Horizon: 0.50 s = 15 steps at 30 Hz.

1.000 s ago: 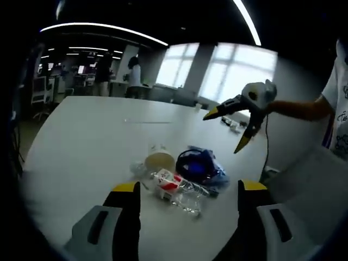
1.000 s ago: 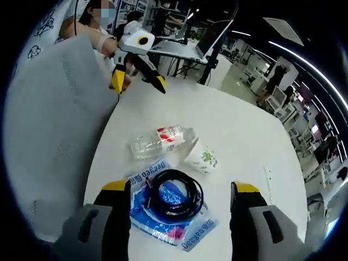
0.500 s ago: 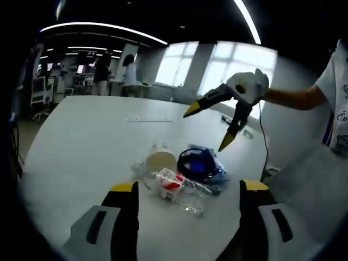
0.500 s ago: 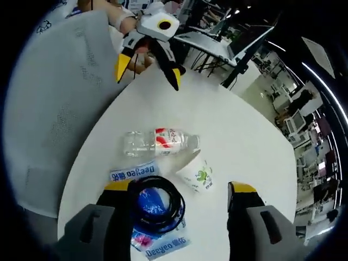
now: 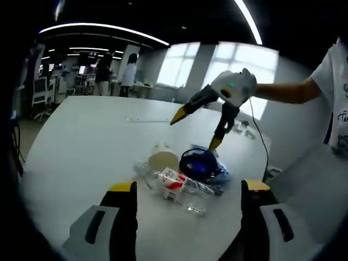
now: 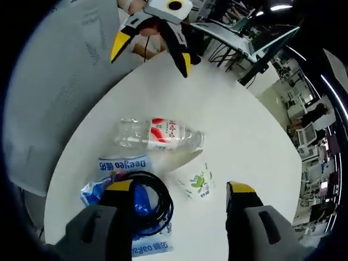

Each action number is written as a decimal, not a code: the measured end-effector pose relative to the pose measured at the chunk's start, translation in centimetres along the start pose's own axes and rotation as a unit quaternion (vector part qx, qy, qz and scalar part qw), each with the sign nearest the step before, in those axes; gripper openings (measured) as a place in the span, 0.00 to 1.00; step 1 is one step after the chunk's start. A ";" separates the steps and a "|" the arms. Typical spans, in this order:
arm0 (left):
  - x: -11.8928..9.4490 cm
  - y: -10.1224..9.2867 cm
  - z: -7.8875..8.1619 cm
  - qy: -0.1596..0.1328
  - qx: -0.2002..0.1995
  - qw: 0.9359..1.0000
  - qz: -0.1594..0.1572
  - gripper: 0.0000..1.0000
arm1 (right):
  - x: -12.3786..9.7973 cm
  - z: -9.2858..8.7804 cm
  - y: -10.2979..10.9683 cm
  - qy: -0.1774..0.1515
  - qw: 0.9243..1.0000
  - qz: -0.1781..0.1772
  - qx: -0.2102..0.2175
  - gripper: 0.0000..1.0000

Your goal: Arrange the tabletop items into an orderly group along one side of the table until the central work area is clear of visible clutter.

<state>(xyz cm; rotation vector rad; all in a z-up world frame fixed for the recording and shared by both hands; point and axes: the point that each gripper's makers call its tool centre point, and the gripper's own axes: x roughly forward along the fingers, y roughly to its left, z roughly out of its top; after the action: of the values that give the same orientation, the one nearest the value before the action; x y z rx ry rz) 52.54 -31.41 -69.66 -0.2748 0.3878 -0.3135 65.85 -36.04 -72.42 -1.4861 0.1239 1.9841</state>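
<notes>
Both views carry strong fisheye warping: straight edges bow, and the bench [image 5: 81, 141] curves away toward the margins. In the left gripper view, daylight pours through large windows [image 5: 239, 70] at the far end, blown out to near white, while long ceiling light strips [image 5: 103, 28] arc overhead against a dark ceiling. The bench top reads pale grey and evenly lit, with only soft, faint shadows under the items. In the right gripper view the bench [image 6: 239, 125] is bright white. Nearby things look fairly sharp; the distant room is small and soft.
</notes>
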 end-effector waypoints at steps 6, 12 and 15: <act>0.4 0.0 0.2 -0.003 -0.002 1.000 0.001 0.76 | 1.1 -0.4 -1.4 0.034 0.996 0.003 -0.081 0.62; 0.9 -0.1 0.3 -0.005 -0.005 1.000 -0.003 0.76 | 2.2 0.0 -2.1 0.038 0.993 0.012 -0.115 0.63; 1.0 -0.1 0.3 -0.004 -0.005 1.000 -0.004 0.76 | 2.7 0.2 -2.5 0.044 0.989 0.018 -0.137 0.60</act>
<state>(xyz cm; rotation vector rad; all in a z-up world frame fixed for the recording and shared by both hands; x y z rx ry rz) 53.49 -31.76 -69.67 -0.2869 0.3808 -0.3188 66.64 -32.84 -74.07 -1.7555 -0.0890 2.0275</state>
